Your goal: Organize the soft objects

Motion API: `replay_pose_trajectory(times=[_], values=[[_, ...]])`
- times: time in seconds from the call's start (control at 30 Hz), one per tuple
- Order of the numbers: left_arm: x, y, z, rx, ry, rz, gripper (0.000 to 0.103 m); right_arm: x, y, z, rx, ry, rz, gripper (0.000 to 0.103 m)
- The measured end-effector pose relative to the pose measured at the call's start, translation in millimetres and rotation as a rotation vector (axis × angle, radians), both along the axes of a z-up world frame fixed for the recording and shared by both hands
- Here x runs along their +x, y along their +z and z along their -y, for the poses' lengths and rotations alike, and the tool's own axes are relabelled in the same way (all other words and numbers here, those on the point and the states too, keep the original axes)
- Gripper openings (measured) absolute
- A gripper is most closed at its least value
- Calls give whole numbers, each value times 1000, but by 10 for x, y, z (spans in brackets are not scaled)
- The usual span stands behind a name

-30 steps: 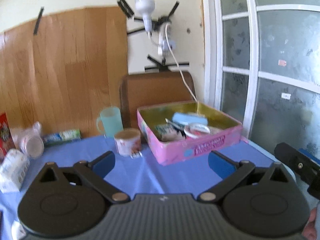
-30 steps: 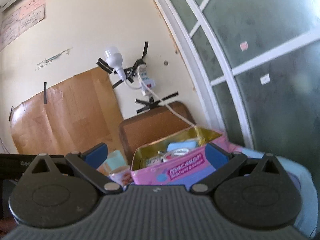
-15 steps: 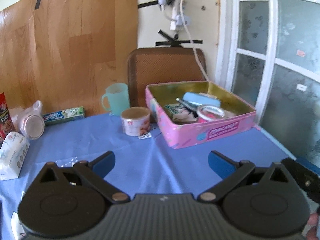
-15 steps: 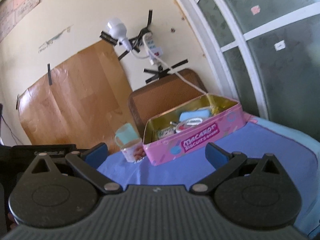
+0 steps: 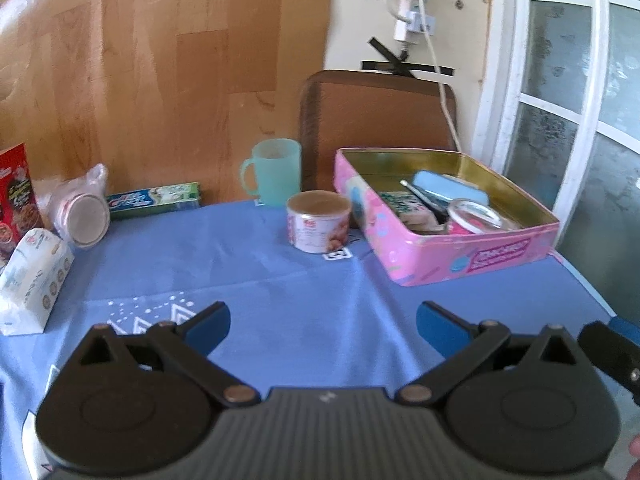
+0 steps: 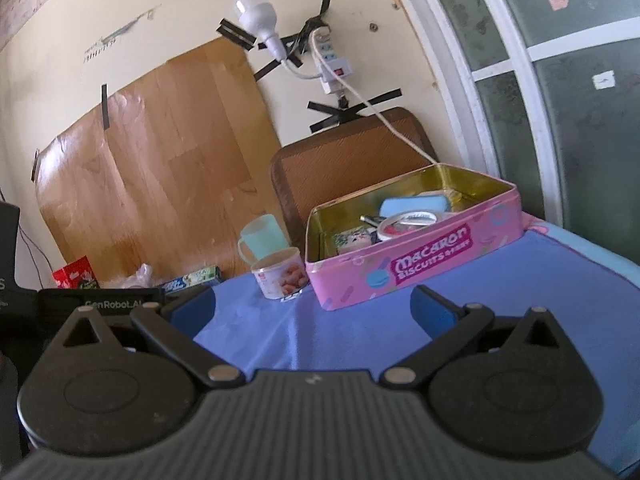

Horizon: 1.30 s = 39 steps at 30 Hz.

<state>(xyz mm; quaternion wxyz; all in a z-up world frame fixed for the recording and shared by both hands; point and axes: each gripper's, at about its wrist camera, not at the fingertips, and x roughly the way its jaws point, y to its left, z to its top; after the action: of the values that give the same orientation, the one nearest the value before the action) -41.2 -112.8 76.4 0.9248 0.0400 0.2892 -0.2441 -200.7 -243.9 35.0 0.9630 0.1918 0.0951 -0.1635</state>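
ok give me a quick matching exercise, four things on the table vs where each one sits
Things:
1. mint green mug
2. toothpaste box
3. roll of tape
4. tissue pack

Places:
A. inside the pink biscuit tin
B. left edge of the blue tablecloth
C. behind the small round tub
D. flat along the wood-pattern wall sheet

Pairs: 1-C, 2-D, 3-A, 4-B

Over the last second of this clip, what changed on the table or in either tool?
Only the views shifted: both cameras tipped downward, showing more of the blue tablecloth. The left tool and right tool remain open and empty. The pink macaron biscuit tin, small printed snack tub, mint plastic mug and white tissue pack stayed put.
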Motion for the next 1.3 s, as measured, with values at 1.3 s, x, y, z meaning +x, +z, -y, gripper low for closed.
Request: replay_pose_trajectory(times=[1.3], values=[[25, -103, -144, 40, 43, 39, 103, 90, -38, 31, 2, -14, -33, 103]])
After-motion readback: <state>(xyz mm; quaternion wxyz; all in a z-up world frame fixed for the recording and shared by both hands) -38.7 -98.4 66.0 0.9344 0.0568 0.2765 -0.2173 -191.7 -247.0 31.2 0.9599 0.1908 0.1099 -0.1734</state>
